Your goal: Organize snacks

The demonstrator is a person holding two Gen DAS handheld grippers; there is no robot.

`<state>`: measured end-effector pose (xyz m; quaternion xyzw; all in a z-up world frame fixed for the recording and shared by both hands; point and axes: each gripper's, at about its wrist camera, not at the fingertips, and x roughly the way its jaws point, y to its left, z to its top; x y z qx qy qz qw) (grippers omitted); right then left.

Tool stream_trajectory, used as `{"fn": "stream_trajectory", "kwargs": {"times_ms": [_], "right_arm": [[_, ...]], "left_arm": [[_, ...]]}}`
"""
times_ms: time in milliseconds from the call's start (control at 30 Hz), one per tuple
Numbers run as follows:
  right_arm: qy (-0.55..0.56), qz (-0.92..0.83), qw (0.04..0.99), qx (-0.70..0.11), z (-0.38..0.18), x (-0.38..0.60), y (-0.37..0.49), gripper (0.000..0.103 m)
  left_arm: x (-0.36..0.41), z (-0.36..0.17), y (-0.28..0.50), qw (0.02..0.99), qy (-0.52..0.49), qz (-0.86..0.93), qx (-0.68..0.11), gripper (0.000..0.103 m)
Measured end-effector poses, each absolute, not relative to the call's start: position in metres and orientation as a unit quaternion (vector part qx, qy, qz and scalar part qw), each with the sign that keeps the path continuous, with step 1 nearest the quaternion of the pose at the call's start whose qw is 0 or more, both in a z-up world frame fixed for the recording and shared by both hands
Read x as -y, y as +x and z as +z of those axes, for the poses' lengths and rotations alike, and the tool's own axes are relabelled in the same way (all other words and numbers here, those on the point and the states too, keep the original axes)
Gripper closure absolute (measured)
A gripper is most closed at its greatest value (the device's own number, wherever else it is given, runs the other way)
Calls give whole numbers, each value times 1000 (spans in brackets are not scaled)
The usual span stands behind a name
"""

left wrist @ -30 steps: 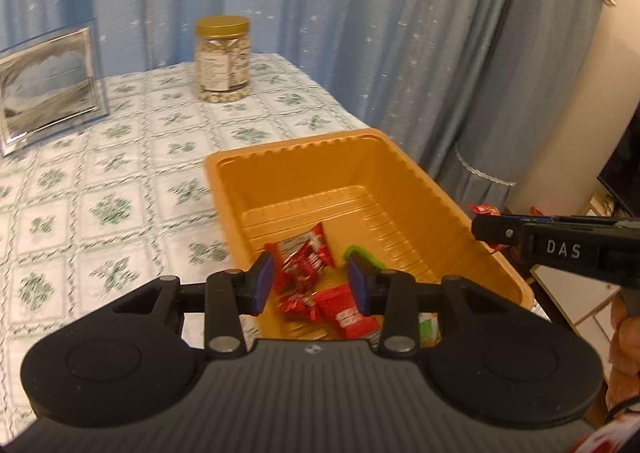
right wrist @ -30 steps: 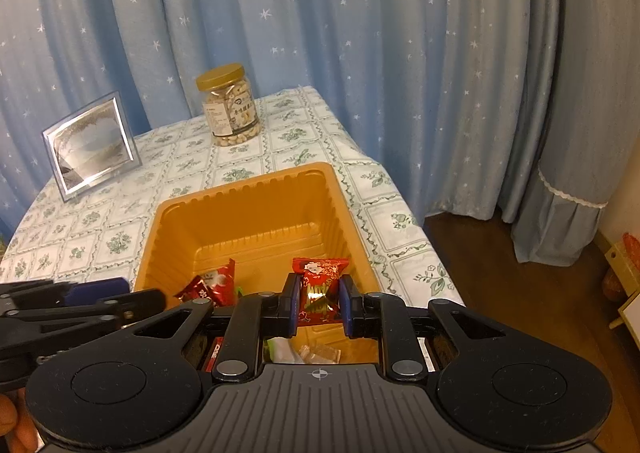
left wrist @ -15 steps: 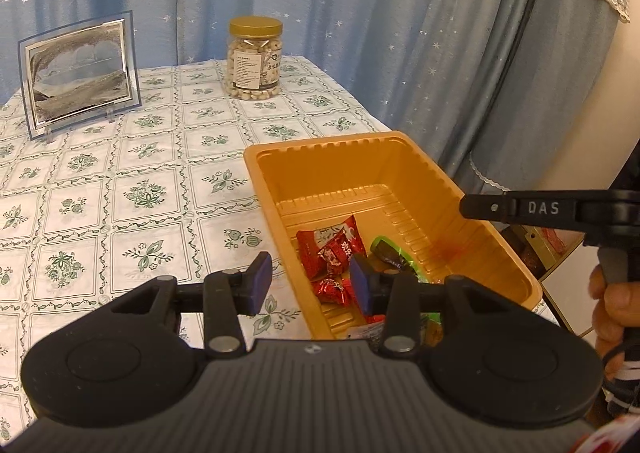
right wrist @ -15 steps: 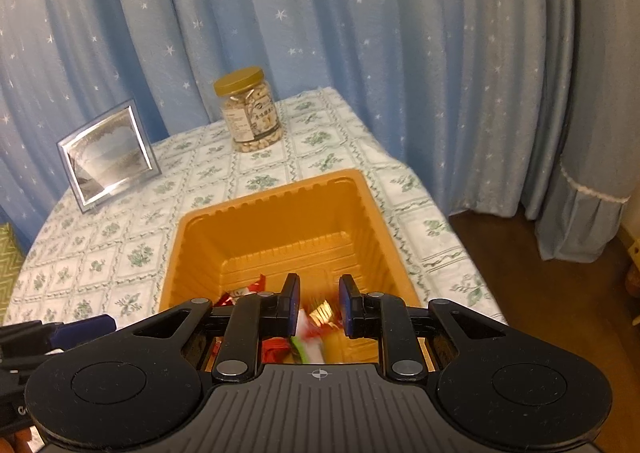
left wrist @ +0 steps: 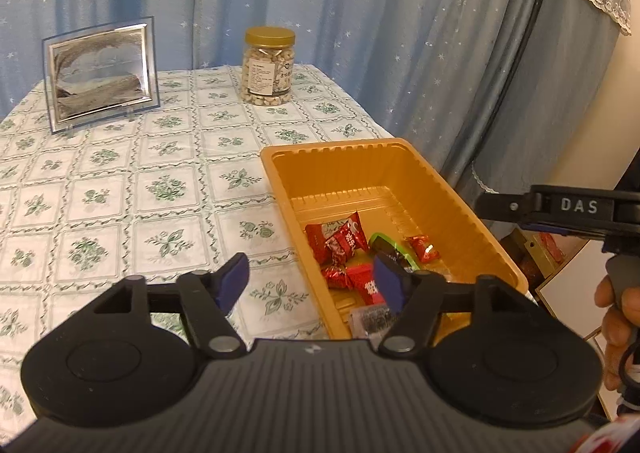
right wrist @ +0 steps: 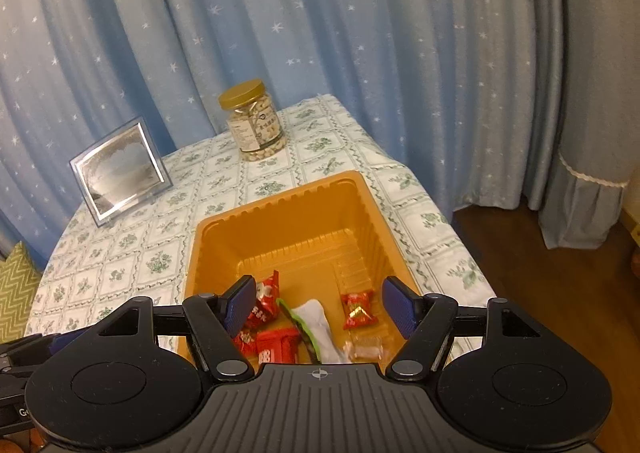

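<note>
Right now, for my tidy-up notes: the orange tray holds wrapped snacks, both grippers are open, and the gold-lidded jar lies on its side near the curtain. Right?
Not quite. The jar stands upright, as the left wrist view shows. The rest holds: wrapped snacks lie in the orange tray, and the left gripper and right gripper are open.

Before you, a glossy orange plastic tray [right wrist: 374, 213] with ribbed walls holds shiny foil-wrapped red snacks [right wrist: 357, 309] and a clear crinkled wrapper [right wrist: 366, 349]. The tablecloth [left wrist: 120, 189] looks like smooth printed cloth or vinyl. Your grippers' bodies are matt black ribbed plastic. A clear plastic jar [left wrist: 268, 71] carries a glossy gold lid; soft starred curtains [right wrist: 360, 33] hang behind.
</note>
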<state>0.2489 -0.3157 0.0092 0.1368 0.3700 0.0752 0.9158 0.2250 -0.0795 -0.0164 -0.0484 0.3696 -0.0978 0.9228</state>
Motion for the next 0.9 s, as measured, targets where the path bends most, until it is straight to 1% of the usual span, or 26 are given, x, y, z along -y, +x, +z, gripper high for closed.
{"fn": "stream_trajectory", "kwargs": {"times_ms": [67, 200, 267, 433, 667, 900], "right_arm": [[142, 68, 915, -370, 13, 318, 239, 33], [147, 56, 915, -371, 21, 320, 215, 32], [143, 54, 916, -371, 25, 319, 202, 30], [143, 55, 916, -371, 32, 312, 168, 25], [116, 55, 920, -371, 40, 300, 119, 22], [111, 32, 922, -369, 46, 301, 82, 21]], "left_arm": [[78, -12, 216, 924, -48, -94, -368, 23], [75, -4, 196, 926, -49, -84, -366, 14], [73, -1, 184, 926, -51, -82, -365, 8], [71, 8, 156, 929, -41, -74, -360, 0], [68, 15, 116, 931, -42, -58, -358, 0], [67, 25, 80, 933, -43, -52, -354, 0]]}}
